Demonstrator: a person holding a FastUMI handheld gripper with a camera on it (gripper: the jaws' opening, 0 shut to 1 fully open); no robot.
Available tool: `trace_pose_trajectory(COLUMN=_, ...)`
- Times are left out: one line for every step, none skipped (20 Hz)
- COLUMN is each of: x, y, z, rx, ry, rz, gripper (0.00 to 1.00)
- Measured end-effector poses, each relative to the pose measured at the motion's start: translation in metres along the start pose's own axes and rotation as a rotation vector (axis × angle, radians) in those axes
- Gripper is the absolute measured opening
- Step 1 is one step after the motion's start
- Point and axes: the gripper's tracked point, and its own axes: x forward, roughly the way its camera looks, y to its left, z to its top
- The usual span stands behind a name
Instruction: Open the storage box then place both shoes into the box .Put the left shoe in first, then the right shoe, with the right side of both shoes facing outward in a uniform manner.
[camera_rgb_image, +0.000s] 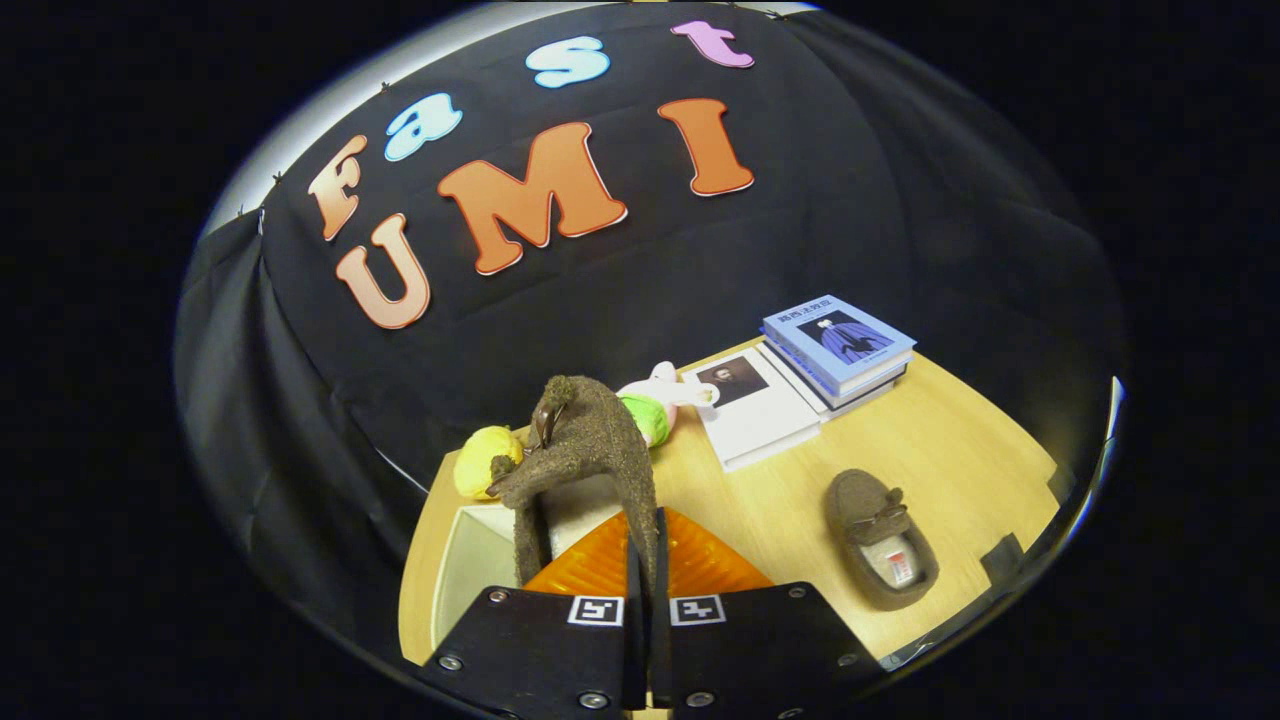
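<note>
1. Spanning the lower half of the frame, a light wood worktop (760, 500) sits inside a booth hung with black cloth (850, 200) on the back and sides.
2. At the bottom centre, the hand-held gripper (646, 560) has its fingers drawn close together, pinching the rim of a brown fuzzy shoe (590, 440) between them.
3. That held shoe hangs lifted above the worktop with its long axis running steeply up and away from the fingers; the end with a small bow is topmost, tilted toward the upper left.
4. Below the held shoe, in the lower left of the worktop, stands the storage box (470, 560), pale-walled and open, with its orange ribbed lid (700, 565) showing just ahead of the fingers.
5. A second brown shoe (880, 540) lies flat on the worktop at the lower right, well apart from the box, opening up, its long axis running from upper left to lower right.
6. Near the back edge sit a yellow ball (480, 460), a green-and-white soft toy (665, 395), a white book (755, 410) and a stack of blue books (840, 350).
</note>
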Motion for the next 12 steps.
trace_pose_trajectory(x=0.001, y=0.011, z=-0.003, rx=0.007, ry=0.003, rz=0.012, gripper=0.03)
trace_pose_trajectory(x=0.002, y=0.022, z=-0.007, rx=0.012, ry=0.010, rz=0.026, gripper=0.03)
trace_pose_trajectory(x=0.003, y=0.036, z=-0.013, rx=0.019, ry=0.023, rz=0.041, gripper=0.03)
trace_pose_trajectory(x=0.004, y=0.046, z=-0.019, rx=0.023, ry=0.032, rz=0.050, gripper=0.03)
trace_pose_trajectory(x=0.006, y=0.055, z=-0.024, rx=0.024, ry=0.040, rz=0.056, gripper=0.03)
trace_pose_trajectory(x=0.008, y=0.065, z=-0.030, rx=0.025, ry=0.048, rz=0.059, gripper=0.03)
trace_pose_trajectory(x=0.011, y=0.072, z=-0.035, rx=0.030, ry=0.053, rz=0.061, gripper=0.03)
trace_pose_trajectory(x=0.012, y=0.082, z=-0.039, rx=0.042, ry=0.055, rz=0.057, gripper=0.03)
trace_pose_trajectory(x=0.014, y=0.088, z=-0.046, rx=0.050, ry=0.060, rz=0.054, gripper=0.03)
trace_pose_trajectory(x=0.017, y=0.094, z=-0.054, rx=0.060, ry=0.070, rz=0.049, gripper=0.02)
trace_pose_trajectory(x=0.018, y=0.099, z=-0.062, rx=0.072, ry=0.084, rz=0.050, gripper=0.03)
trace_pose_trajectory(x=0.020, y=0.104, z=-0.071, rx=0.077, ry=0.104, rz=0.053, gripper=0.03)
